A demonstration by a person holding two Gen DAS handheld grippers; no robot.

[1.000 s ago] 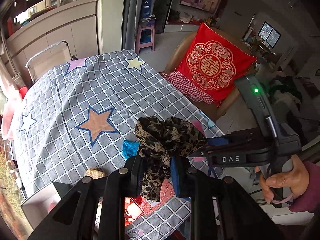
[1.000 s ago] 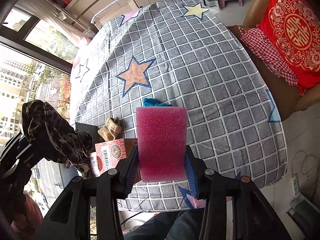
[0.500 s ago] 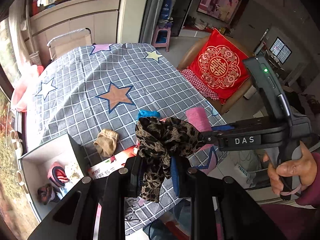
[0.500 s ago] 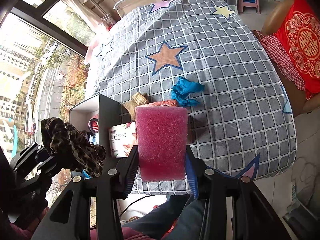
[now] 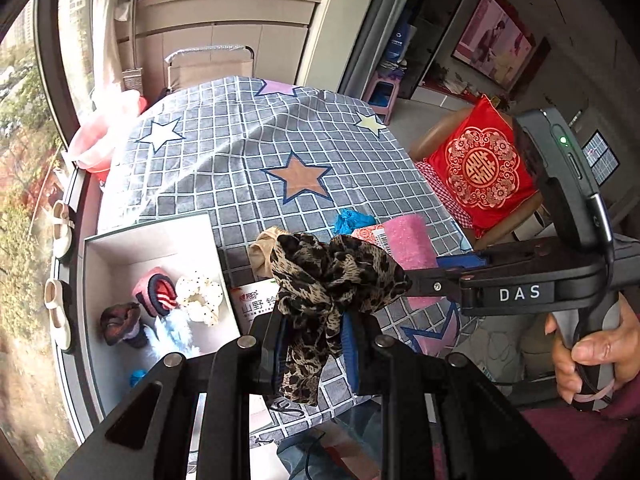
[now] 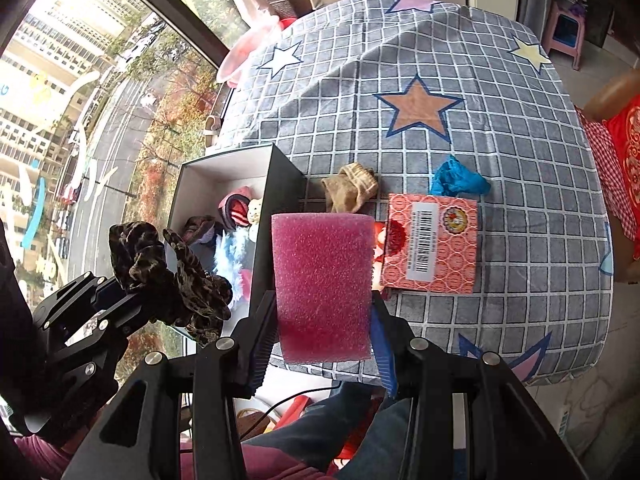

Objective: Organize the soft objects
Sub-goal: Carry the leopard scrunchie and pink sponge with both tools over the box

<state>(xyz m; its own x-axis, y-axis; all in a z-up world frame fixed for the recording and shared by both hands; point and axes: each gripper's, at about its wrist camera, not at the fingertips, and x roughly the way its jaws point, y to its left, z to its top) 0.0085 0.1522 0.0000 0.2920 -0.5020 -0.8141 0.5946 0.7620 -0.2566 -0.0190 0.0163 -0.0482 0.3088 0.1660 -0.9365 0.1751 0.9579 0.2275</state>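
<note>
Left gripper (image 5: 314, 342) clamped on leopard-print fabric scrunchie (image 5: 334, 280); right gripper (image 6: 324, 334) gripping pink foam sponge (image 6: 322, 284). Now nearer open white box (image 5: 120, 242) at left.

My left gripper (image 5: 314, 334) is angled down, its blue-padded jaws clamped tight on the leopard-print scrunchie (image 5: 332, 280), which bunches above the pads and hangs below them. My right gripper (image 6: 324, 330) points more steeply down, with its jaws pressed on either side of the pink sponge (image 6: 322, 284), which stands upright between them. In the left wrist view, my right hand (image 5: 592, 356) is wrapped around that gripper's handle, fingers curled over the grip, a dark red sleeve at the wrist.
</note>
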